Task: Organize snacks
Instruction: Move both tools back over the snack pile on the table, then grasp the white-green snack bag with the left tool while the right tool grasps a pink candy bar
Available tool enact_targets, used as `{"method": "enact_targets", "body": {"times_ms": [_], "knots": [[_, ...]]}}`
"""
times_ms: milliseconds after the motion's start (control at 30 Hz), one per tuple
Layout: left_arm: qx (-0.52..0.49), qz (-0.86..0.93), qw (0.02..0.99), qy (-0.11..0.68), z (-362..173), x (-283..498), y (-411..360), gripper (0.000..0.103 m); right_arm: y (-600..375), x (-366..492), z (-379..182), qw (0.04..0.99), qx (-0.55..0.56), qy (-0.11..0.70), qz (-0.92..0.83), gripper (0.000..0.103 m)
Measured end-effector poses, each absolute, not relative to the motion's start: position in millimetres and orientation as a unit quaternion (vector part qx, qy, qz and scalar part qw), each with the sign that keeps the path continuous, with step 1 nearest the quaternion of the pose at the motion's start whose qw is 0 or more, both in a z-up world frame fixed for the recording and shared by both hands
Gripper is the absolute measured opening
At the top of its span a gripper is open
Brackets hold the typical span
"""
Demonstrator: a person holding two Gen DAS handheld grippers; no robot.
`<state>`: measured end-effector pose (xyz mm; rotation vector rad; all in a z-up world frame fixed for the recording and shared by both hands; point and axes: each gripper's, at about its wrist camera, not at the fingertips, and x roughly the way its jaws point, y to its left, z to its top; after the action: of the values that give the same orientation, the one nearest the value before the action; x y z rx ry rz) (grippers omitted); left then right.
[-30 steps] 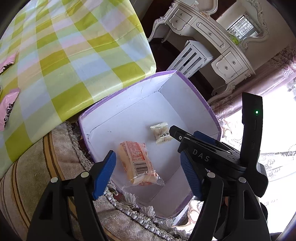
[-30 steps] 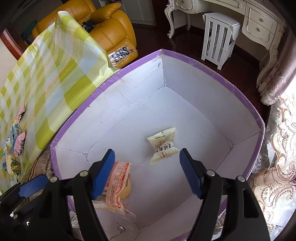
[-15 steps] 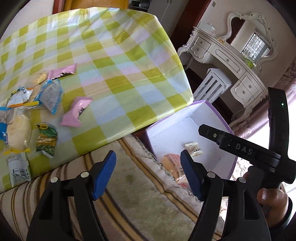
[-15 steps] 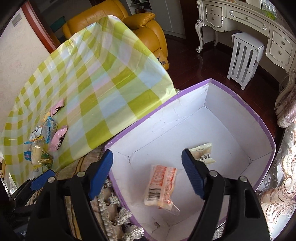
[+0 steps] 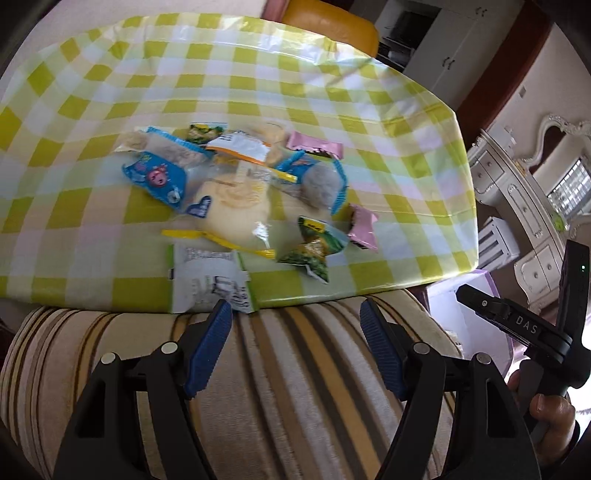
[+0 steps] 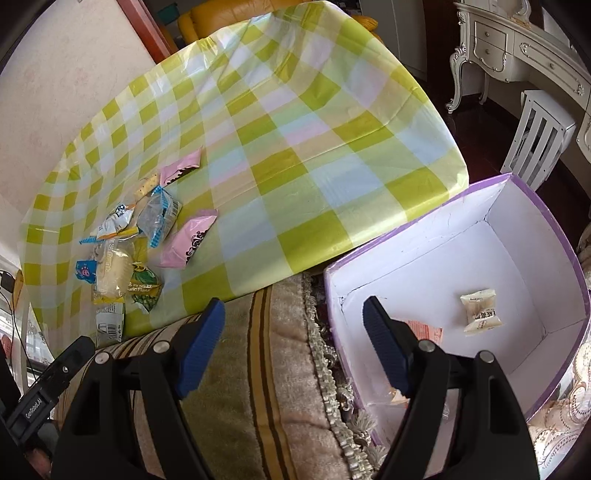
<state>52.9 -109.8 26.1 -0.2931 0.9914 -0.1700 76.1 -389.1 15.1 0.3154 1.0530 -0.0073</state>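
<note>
A pile of wrapped snacks (image 5: 240,192) lies on the yellow-green checked tablecloth (image 5: 388,110). It includes a white packet (image 5: 210,280) at the near edge, a green packet (image 5: 314,251) and two pink packets (image 5: 364,227). My left gripper (image 5: 294,310) is open and empty, over a striped cushion (image 5: 295,387) just short of the white packet. My right gripper (image 6: 293,306) is open and empty, between the cushion and the purple-edged white box (image 6: 535,206). In the box lie a cream candy (image 6: 480,312) and an orange packet (image 6: 424,330), the packet partly behind my right finger.
The snack pile (image 6: 122,243) sits at the table's left end in the right wrist view. A fringed edge (image 6: 328,369) lies between cushion and box. A white dressing table (image 6: 517,48) and slatted stool (image 6: 539,136) stand beyond the box; a yellow armchair (image 6: 221,18) is behind the table.
Both grippers have drawn away from the box toward the table. The left view swung from the box interior to the snack pile. The right gripper slid left off the box, still empty.
</note>
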Motion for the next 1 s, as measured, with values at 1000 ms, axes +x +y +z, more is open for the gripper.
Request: {"method": "enact_targets", "body": {"times_ms": [1000], "knots": [[-0.110, -0.013, 0.834, 0.540, -18.3, 100.4, -78.8, 0.054, -288.8, 171.5, -13.3, 0.848, 0.077, 0.524, 0.020, 0.077]]}}
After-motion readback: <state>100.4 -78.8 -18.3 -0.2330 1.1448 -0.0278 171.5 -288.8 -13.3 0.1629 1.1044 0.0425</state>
